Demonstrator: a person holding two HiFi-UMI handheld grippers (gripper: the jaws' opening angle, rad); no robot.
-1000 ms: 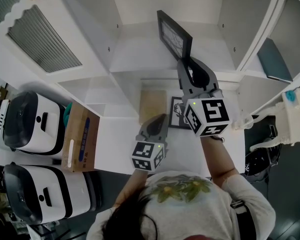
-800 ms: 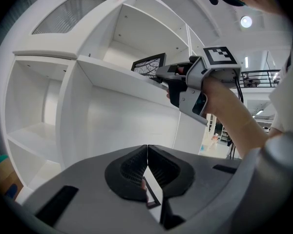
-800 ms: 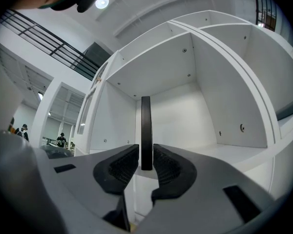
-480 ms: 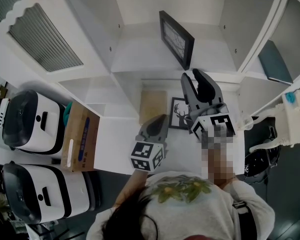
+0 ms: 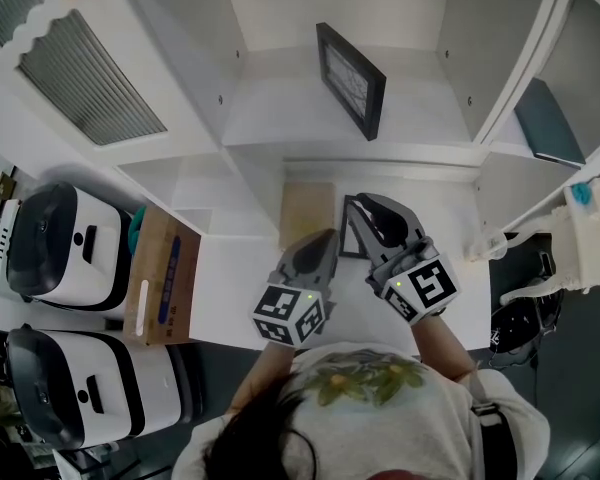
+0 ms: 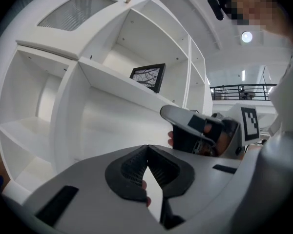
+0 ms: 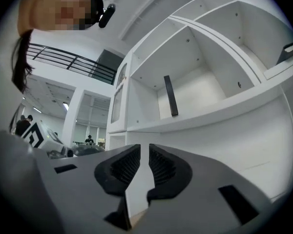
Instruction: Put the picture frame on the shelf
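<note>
Our right hand-held gripper (image 5: 370,213) has left the picture frame (image 5: 351,65) standing on the shelf (image 5: 280,108) and dropped away, jaws narrowed but apart on nothing, while the left hand-held gripper (image 5: 320,243) stays pressed together, so the placing looks done.

Low in the frame's centre the left gripper (image 6: 146,149) has its jaws met at the tips, nothing between them; above centre the black picture frame (image 6: 148,77) stands leaning back on a white shelf (image 6: 110,79); a louvred door (image 6: 80,9) sits upper left.
</note>
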